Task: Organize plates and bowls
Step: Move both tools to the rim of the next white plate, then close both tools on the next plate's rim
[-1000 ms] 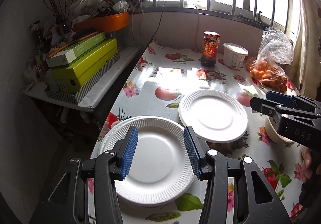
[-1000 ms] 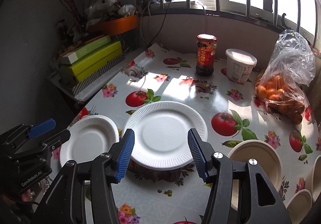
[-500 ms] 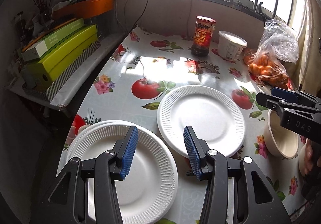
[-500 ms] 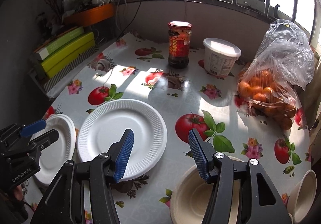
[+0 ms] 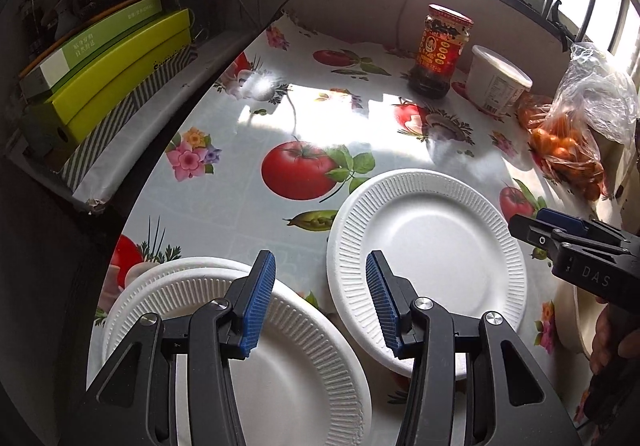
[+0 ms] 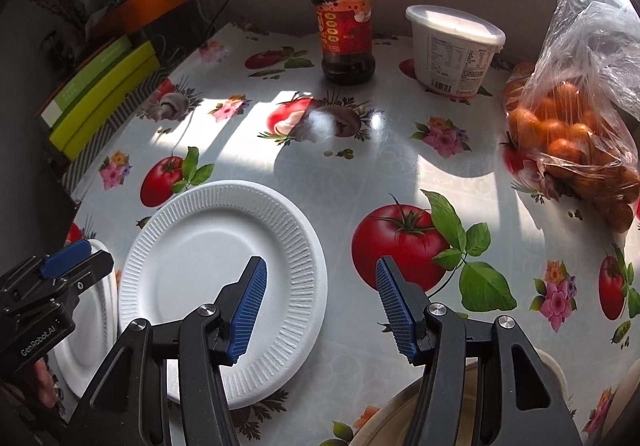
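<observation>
A single white foam plate (image 5: 432,246) lies mid-table; it also shows in the right wrist view (image 6: 208,270). A stack of white foam plates (image 5: 288,362) lies at the near left edge, seen partly in the right wrist view (image 6: 88,326). My left gripper (image 5: 320,302) is open and empty, low between the stack and the single plate. My right gripper (image 6: 320,306) is open and empty, just right of the single plate. A beige bowl (image 6: 472,402) sits under its right finger; it also shows in the left wrist view (image 5: 576,322).
A red sauce jar (image 6: 346,26), a white tub (image 6: 454,50) and a bag of oranges (image 6: 576,134) stand along the far and right side of the floral tablecloth (image 6: 360,174). Green boxes (image 5: 108,62) lie on a side shelf at left.
Both grippers have moved forward and lower. The left one has shifted right off the plate stack toward the single plate. The right one has shifted right, now over the beige bowl's edge.
</observation>
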A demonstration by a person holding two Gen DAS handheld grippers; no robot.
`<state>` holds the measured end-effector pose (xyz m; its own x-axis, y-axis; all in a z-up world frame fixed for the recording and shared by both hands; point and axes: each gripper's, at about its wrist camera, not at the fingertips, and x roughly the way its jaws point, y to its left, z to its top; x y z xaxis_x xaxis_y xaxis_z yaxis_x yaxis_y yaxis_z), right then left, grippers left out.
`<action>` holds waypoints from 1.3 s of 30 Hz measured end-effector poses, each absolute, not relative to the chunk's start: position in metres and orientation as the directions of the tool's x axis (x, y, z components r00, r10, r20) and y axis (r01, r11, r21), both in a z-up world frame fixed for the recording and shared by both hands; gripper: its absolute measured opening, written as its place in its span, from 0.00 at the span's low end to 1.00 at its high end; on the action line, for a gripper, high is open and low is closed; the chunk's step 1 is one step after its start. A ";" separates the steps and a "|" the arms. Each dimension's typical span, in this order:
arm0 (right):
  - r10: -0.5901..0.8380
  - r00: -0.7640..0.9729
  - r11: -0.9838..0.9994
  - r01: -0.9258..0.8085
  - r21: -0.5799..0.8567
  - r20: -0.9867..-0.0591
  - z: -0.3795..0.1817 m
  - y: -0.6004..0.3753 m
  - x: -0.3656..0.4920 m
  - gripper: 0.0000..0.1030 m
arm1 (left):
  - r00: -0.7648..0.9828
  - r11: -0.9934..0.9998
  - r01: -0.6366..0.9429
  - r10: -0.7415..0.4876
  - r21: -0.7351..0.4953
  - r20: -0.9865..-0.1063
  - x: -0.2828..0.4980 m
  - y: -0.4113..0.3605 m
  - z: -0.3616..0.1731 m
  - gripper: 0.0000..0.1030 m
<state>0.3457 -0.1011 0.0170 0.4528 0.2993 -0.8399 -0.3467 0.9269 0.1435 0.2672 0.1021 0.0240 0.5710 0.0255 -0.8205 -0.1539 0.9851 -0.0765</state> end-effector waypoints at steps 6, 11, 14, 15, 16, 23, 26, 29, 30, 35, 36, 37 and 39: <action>0.294 0.428 0.927 -0.345 0.146 -0.855 0.008 -0.101 0.353 0.56 | 0.519 0.980 -0.173 0.004 -0.101 -0.855 0.280 0.106 0.011 0.47; 0.300 0.413 0.924 -0.349 0.154 -0.860 0.003 -0.100 0.354 0.47 | 0.511 0.979 -0.175 0.000 -0.105 -0.860 0.281 0.105 0.006 0.47; 0.301 0.405 0.923 -0.352 0.156 -0.863 0.000 -0.099 0.356 0.41 | 0.508 0.979 -0.174 0.000 -0.103 -0.861 0.283 0.104 0.005 0.47; 0.302 0.404 0.922 -0.353 0.157 -0.864 0.000 -0.099 0.356 0.39 | 0.508 0.979 -0.174 0.000 -0.102 -0.862 0.284 0.104 0.005 0.47; 0.303 0.402 0.922 -0.354 0.159 -0.864 0.000 -0.099 0.356 0.36 | 0.511 0.979 -0.171 -0.004 -0.106 -0.860 0.284 0.104 0.005 0.47; 0.312 0.391 0.915 -0.370 0.163 -0.866 -0.001 -0.096 0.356 0.19 | 0.505 0.982 -0.156 -0.010 -0.103 -0.863 0.287 0.101 0.002 0.46; 0.319 0.390 0.912 -0.374 0.167 -0.864 -0.001 -0.095 0.356 0.15 | 0.501 0.983 -0.148 -0.016 -0.104 -0.865 0.287 0.099 0.001 0.43; 0.317 0.395 0.913 -0.374 0.165 -0.862 0.000 -0.095 0.356 0.12 | 0.502 0.985 -0.138 -0.019 -0.102 -0.865 0.287 0.095 0.002 0.39; 0.318 0.396 0.912 -0.375 0.164 -0.862 0.000 -0.095 0.356 0.12 | 0.502 0.986 -0.135 -0.020 -0.101 -0.865 0.287 0.095 0.002 0.37; 0.326 0.394 0.910 -0.377 0.173 -0.859 0.001 -0.097 0.356 0.11 | 0.503 0.986 -0.133 -0.022 -0.103 -0.864 0.287 0.093 0.001 0.33; 0.325 0.396 0.911 -0.374 0.173 -0.859 0.002 -0.098 0.355 0.11 | 0.502 0.986 -0.134 -0.020 -0.101 -0.864 0.287 0.093 0.001 0.31; 0.326 0.399 0.912 -0.370 0.174 -0.857 0.002 -0.099 0.356 0.11 | 0.502 0.986 -0.133 -0.020 -0.100 -0.865 0.287 0.093 0.000 0.31; 0.347 0.390 0.910 -0.358 0.207 -0.853 0.003 -0.103 0.357 0.12 | 0.499 0.987 -0.133 -0.014 -0.093 -0.867 0.287 0.093 -0.001 0.31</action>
<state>0.3573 -0.1032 0.0030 0.3899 0.3474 -0.8528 -0.3580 0.9104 0.2072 0.2871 0.0930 -0.0008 0.4988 -0.0143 -0.8666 -0.1332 0.9867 -0.0930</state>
